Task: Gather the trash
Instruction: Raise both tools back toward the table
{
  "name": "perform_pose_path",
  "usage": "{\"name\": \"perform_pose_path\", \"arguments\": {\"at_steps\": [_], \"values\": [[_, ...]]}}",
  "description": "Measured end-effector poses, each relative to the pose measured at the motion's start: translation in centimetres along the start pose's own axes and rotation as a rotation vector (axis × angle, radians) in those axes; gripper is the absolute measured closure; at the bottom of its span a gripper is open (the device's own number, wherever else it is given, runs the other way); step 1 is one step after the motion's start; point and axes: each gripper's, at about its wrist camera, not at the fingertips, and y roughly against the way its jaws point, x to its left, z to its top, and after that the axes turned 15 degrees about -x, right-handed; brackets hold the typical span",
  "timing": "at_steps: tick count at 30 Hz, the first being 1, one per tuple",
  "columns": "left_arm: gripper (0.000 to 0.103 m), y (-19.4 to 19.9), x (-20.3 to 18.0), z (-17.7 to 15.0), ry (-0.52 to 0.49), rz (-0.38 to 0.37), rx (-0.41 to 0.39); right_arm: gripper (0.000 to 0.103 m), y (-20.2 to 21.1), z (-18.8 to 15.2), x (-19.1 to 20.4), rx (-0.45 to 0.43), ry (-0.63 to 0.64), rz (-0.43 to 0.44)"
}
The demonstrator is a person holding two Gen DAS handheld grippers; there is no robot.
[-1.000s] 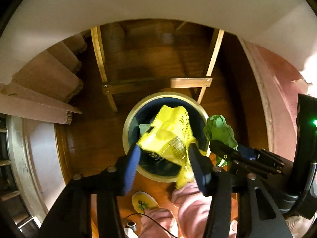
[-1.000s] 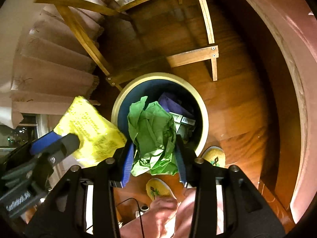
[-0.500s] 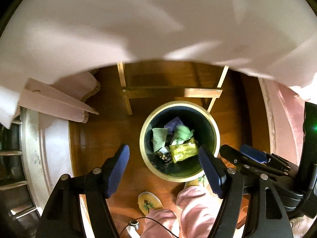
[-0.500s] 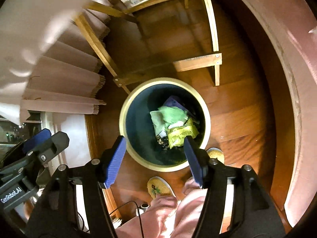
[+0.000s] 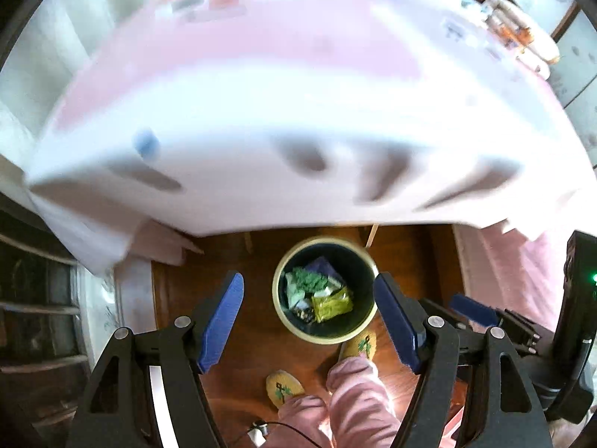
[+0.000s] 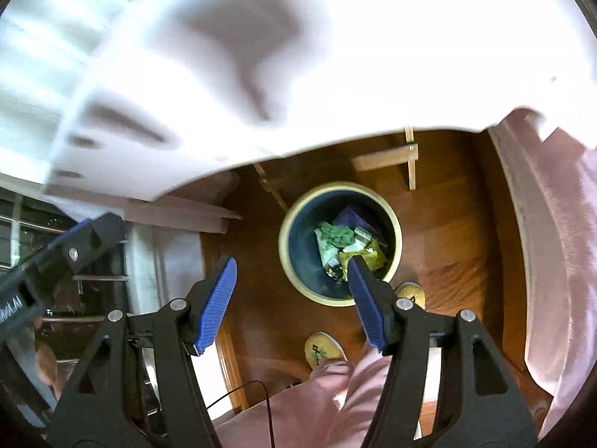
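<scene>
1. While both look down from above, the left claw [image 5: 309,315] and the right claw [image 6: 291,298] are spread wide, each released and gripping nothing.
2. Between the left claw's blue pads [image 5: 220,323] sits a round bin [image 5: 289,321] with a pale rim and dark inside, standing on the wooden floor [image 5: 242,354].
3. In the bin lie the collected scraps: a yellow wrapper [image 5: 332,304], crumpled green paper [image 5: 308,282] and a purple piece [image 5: 322,265], touching one another near the bin's right side.
4. In the right wrist view the right-hand pad covers part of the yellow wrapper [image 6: 375,255] and the bin's near rim [image 6: 287,261].
5. Just beside the bin are two yellow slippers [image 5: 281,388] and pink trouser legs [image 5: 354,392] of the person.
6. A thin black cable [image 6: 261,395] runs by the legs.
7. Behind the bin stand light wooden table legs [image 6: 410,164].
8. A blurred white cloth over the tabletop [image 5: 298,130] fills the upper half of both views and hangs above the bin; small objects on it are too blurred to tell.
9. Pink fabric [image 6: 552,242] drapes at the right.
</scene>
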Motion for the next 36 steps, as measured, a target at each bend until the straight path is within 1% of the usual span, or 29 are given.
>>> {"name": "perform_pose_path", "arguments": {"at_steps": [4,9,13,15,18,24,27,30,33,36], "values": [[0.03,4.6,0.3,3.0,-0.027,-0.009,-0.045,0.044,4.2,1.7,2.6,-0.046,0.031,-0.003],[0.03,11.0,0.7,6.7,-0.047,-0.038,-0.12,0.044,9.3,3.8,5.7,-0.11,0.073,0.0],[0.03,14.2,0.8,8.4,-0.078,-0.048,-0.147,0.044,13.2,5.4,7.7,-0.167,0.101,0.002],[0.03,16.3,1.0,9.6,-0.095,-0.051,-0.175,0.044,14.6,6.0,8.3,-0.193,0.115,-0.001],[0.03,18.4,0.9,10.5,-0.108,-0.056,-0.202,0.044,16.6,7.1,9.2,-0.236,0.125,-0.009],[0.03,21.6,1.0,13.0,-0.12,-0.037,-0.268,0.044,19.9,9.1,9.9,-0.306,0.14,-0.033],[0.03,22.4,1.1,14.1,-0.114,-0.042,-0.275,0.044,20.8,10.3,9.9,-0.331,0.153,-0.056],[0.03,22.4,1.1,15.3,-0.109,-0.062,-0.274,0.044,21.5,11.9,9.9,-0.364,0.164,-0.068],[0.03,21.9,0.8,16.6,-0.122,-0.045,-0.287,0.044,21.8,14.2,9.9,-0.393,0.173,-0.074],[0.034,20.9,0.3,18.4,-0.118,-0.038,-0.296,0.044,21.4,17.7,9.5,-0.409,0.176,-0.064]]}}
